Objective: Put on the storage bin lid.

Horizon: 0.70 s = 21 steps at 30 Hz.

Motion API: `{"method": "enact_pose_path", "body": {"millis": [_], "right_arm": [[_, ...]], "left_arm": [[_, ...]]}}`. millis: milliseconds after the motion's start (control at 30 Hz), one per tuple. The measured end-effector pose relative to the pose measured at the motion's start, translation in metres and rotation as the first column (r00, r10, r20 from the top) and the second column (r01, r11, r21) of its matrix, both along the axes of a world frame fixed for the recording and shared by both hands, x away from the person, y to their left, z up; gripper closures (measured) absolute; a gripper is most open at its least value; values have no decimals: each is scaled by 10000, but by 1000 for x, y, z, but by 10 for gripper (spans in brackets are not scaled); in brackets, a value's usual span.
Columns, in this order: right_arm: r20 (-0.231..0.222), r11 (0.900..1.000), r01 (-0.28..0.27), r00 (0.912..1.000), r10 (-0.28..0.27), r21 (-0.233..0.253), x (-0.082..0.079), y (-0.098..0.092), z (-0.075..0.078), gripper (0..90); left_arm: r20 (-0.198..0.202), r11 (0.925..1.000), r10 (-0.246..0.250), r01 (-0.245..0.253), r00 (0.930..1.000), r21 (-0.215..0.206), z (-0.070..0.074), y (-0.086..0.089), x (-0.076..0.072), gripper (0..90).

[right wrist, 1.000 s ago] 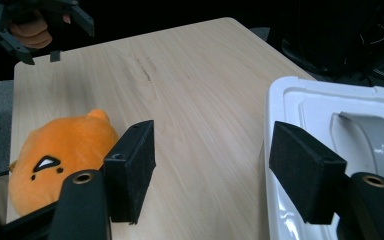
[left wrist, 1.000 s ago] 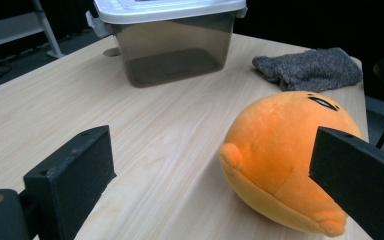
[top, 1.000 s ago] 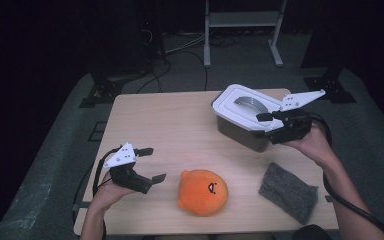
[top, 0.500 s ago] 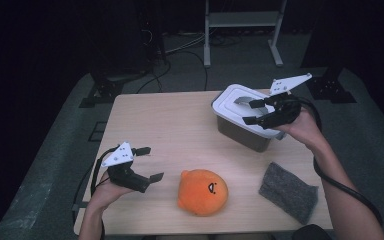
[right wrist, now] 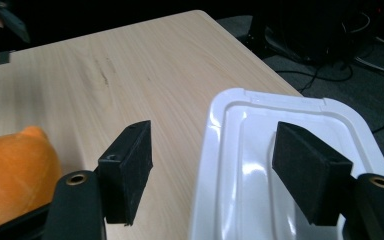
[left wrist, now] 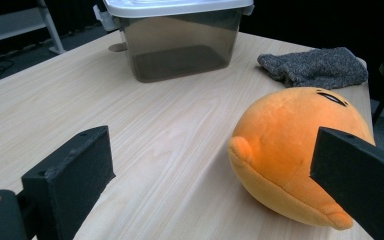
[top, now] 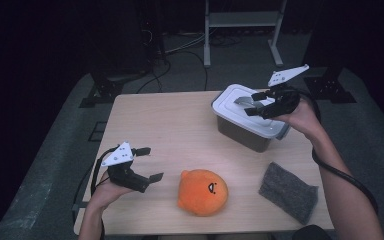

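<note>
High view first: your wooden worktop (top: 180,125) carries everything. At its far right stands the lidded container (top: 247,131), a smoky see-through tub with a white lid (top: 230,95) seated on its rim. Near the front right edge lies a grey knitted cloth (top: 288,191), flat and well apart from the tub. Between the cloth and your left hand sits the orange plush toy (top: 202,192), round, resting on the worktop near the front edge, with its dark stitched face turned toward the cloth.

Your right claw (top: 250,104) hangs over the container's lid, jaws apart and holding nothing. In the right gripper view, one jaw stands over the white lid (right wrist: 280,165) and the other over bare wood beside the tub's edge; whether either jaw touches the lid cannot be told. The toy (right wrist: 15,170) shows at the lower left there.

Your left claw (top: 149,163) hovers just left of the plush toy, jaws spread wide and empty. In the left gripper view, the toy (left wrist: 290,145) lies just ahead, partly behind one jaw, with the container (left wrist: 180,40) and the cloth (left wrist: 315,67) farther back.
</note>
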State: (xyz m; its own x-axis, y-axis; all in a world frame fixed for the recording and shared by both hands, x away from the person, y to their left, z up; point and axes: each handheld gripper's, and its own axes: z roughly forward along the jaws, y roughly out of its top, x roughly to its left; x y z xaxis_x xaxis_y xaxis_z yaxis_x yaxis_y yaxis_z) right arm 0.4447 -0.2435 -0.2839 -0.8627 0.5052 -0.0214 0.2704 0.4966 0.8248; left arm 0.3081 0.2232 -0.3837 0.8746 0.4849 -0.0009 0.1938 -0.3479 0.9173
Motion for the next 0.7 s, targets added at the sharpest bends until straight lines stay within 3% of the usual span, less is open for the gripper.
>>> {"method": "enact_pose_path", "body": {"millis": [333,700], "right_arm": [[-166,9984,557,9983,-560,-137,27,-6,-11,310],[-267,9954,813,9962,-827,-509,48,-4,-20,317]], "left_arm": [[-47,10000,67,-67,10000,-29,0,1,0,29],[-106,10000,93,-93,9999,4,-2,3,0,29]]}}
